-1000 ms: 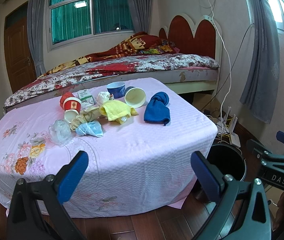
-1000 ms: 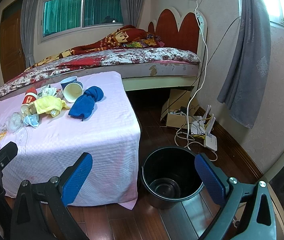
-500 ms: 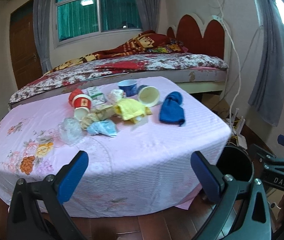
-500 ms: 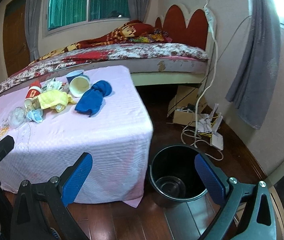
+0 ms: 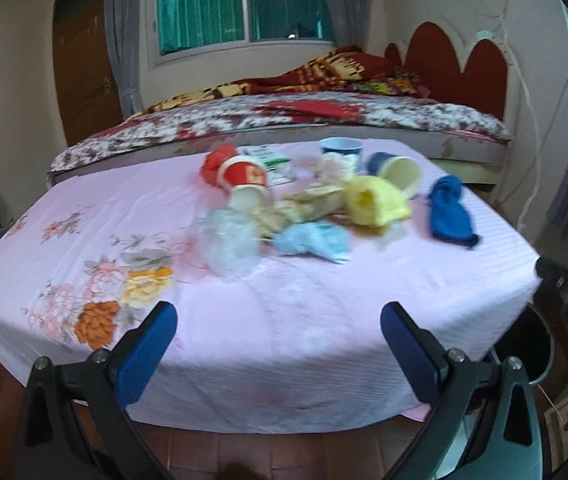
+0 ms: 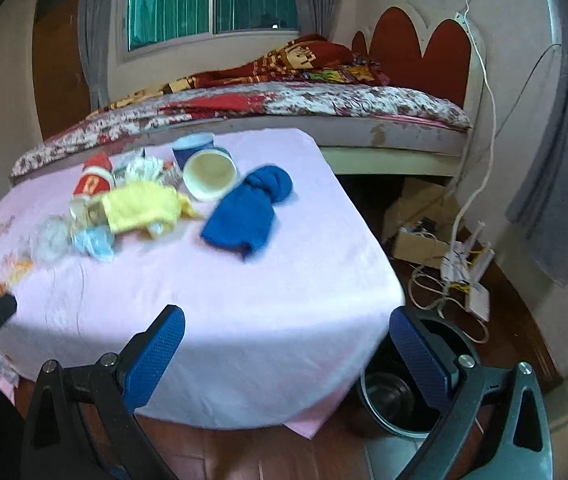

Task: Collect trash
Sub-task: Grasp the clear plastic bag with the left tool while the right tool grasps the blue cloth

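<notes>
A heap of trash lies on the pink-clothed table (image 5: 304,320): a red paper cup (image 5: 245,178), a blue cup (image 5: 340,148), a tipped cream cup (image 5: 400,174), a clear plastic bag (image 5: 229,246), a light blue mask (image 5: 316,240), a yellow cloth (image 5: 376,200) and a blue cloth (image 5: 450,212). My left gripper (image 5: 277,340) hangs open before the table's front edge, nothing between its fingers. My right gripper (image 6: 288,344) is open too, over the table's right front corner, beside the black bin (image 6: 400,396) on the floor. The blue cloth (image 6: 249,208) and cream cup (image 6: 208,174) lie ahead of it.
A bed (image 5: 324,116) with a red headboard (image 5: 460,60) stands behind the table. Cables, a white router (image 6: 478,300) and a cardboard box (image 6: 416,224) lie on the wooden floor at the right, under a grey curtain (image 6: 556,160). A brown door (image 5: 83,72) is at far left.
Both grippers have moved closer to the table and leftward. The trash heap looks larger, and the bin has slid toward the lower right of both views. Neither gripper has taken hold of anything.
</notes>
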Motion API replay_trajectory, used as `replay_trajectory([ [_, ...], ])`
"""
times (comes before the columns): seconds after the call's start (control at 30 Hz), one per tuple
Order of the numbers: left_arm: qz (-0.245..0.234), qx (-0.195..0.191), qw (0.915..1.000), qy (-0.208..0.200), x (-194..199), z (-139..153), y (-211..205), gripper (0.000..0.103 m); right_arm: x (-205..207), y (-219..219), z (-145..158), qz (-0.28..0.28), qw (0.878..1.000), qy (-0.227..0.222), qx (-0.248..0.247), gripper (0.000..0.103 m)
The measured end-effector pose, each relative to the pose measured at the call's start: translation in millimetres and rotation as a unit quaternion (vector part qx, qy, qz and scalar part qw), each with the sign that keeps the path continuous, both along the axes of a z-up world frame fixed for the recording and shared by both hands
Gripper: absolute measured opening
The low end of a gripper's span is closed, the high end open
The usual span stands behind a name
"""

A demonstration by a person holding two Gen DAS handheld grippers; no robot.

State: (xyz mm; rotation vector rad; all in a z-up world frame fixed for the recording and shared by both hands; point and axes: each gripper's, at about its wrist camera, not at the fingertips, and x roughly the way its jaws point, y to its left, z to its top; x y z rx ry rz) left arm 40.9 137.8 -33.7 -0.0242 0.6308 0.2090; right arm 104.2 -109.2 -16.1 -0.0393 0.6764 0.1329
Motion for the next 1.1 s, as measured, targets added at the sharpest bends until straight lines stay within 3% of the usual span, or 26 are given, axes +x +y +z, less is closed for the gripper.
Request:
replay_trajectory([
  [0.17,0.023,-0.009,0.9997,0.004,25,-6,33,0.091,48,15,3,-0.002,1.0,0.017,0.002,0.103],
  [0.23,0.03,-0.015,0.9994,0.003,36,-7,44,0.087,64,23,-1,0.0,1.0,0.016,-0.018,0.103],
  [0.6,0.047,-0.04,0.9979,0.02,91,-28,71,0.077,147,49,-32,0.015,0.999,0.036,-0.026,0.097],
  [0.7,0.046,-0.046,0.9976,0.021,103,-31,76,0.075,163,52,-35,0.021,0.999,0.042,-0.023,0.089],
  [0.87,0.038,-0.058,0.9972,0.029,115,-36,83,0.063,178,47,-43,0.028,0.997,0.065,0.004,0.065],
  [0.93,0.031,-0.07,0.9966,0.031,117,-38,86,0.045,181,44,-46,0.031,0.997,0.071,0.014,0.059],
  [1.0,0.027,-0.071,0.9966,0.031,118,-38,86,0.043,181,44,-46,0.039,0.997,0.069,0.02,0.046],
  [1.03,0.025,-0.07,0.9968,0.028,116,-37,86,0.04,181,44,-46,0.047,0.996,0.07,0.027,0.032],
  [1.07,0.024,-0.071,0.9969,0.026,116,-36,87,0.039,180,46,-46,0.053,0.996,0.069,0.03,0.024],
  [1.1,0.025,-0.071,0.9969,0.022,114,-34,87,0.038,178,47,-45,0.054,0.996,0.067,0.028,0.022],
])
